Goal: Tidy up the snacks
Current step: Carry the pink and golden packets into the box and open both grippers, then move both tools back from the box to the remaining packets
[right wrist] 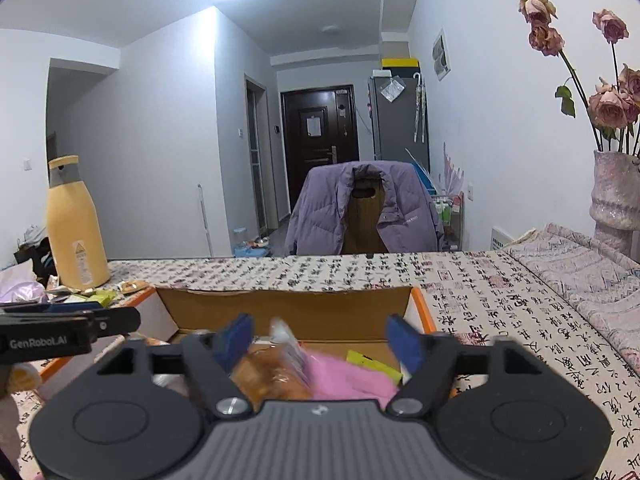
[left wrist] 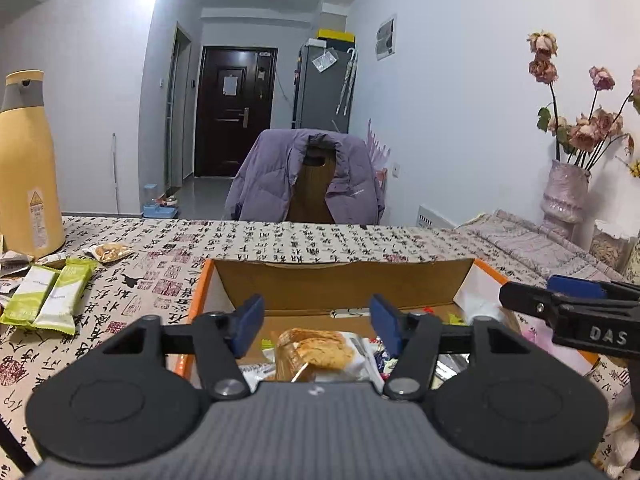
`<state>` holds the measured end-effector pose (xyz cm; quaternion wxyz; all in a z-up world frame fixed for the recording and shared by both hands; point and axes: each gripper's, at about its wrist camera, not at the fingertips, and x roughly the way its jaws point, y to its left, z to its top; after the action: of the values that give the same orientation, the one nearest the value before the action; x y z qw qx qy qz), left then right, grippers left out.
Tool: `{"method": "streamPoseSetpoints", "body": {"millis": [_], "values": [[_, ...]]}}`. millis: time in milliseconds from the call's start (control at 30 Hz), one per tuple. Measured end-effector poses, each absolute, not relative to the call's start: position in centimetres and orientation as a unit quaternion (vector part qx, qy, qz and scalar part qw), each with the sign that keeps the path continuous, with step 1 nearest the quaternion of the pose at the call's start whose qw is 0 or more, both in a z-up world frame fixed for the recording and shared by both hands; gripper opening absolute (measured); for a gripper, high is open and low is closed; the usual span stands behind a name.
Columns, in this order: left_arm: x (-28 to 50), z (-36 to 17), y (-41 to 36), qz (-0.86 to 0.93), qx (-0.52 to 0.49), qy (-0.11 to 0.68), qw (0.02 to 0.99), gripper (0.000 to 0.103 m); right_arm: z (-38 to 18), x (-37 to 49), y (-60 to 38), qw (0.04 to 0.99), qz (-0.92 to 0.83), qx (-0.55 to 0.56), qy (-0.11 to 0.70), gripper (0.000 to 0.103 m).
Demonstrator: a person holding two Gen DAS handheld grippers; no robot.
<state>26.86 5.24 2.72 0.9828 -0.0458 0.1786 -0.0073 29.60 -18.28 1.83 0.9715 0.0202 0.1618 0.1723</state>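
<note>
Cardboard box (left wrist: 344, 284), orange-edged, is set open on the patterned worktop (left wrist: 280, 240), part-filled with wrapped snacks. Left gripper (left wrist: 316, 324): jaws spread apart, nothing pressed; a wrapped pastry (left wrist: 316, 350) is seen lying in the box below them. Right gripper (right wrist: 320, 340): jaws likewise released, poised over a blurred bread packet (right wrist: 272, 372) and a pink wrapper (right wrist: 348, 376) inside the box. Two green snack bars (left wrist: 48, 296) are laid on the worktop to the left, near a yellow flask (left wrist: 28, 160). A vase of dried roses (right wrist: 616, 196) is placed far right.
</note>
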Motion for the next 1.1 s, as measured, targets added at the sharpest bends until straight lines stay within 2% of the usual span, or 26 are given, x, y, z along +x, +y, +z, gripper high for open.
{"method": "streamPoseSetpoints", "body": {"millis": [67,133,167,700,1100], "values": [[26.5,2.8,5.2,0.0,-0.046,0.169,0.985,0.087,1.9,29.2,-18.3,0.972,0.174,0.023,0.154,0.096],[26.4,2.8,5.2,0.005,-0.046,0.163,0.986,0.099,2.0,29.1,-18.5,0.972,0.176,0.029,0.152,0.103],[26.3,2.8,5.3,0.008,-0.049,0.159,0.986,0.103,1.9,29.1,-18.6,0.972,0.176,0.033,0.151,0.103],[26.4,2.9,5.0,0.02,-0.056,0.165,0.984,0.103,2.1,29.4,-19.3,0.973,0.168,0.049,0.153,0.103],[24.1,5.1,4.2,0.015,-0.05,0.15,0.987,0.103,5.1,27.0,-19.6,0.974,0.176,0.044,0.136,0.103]]}}
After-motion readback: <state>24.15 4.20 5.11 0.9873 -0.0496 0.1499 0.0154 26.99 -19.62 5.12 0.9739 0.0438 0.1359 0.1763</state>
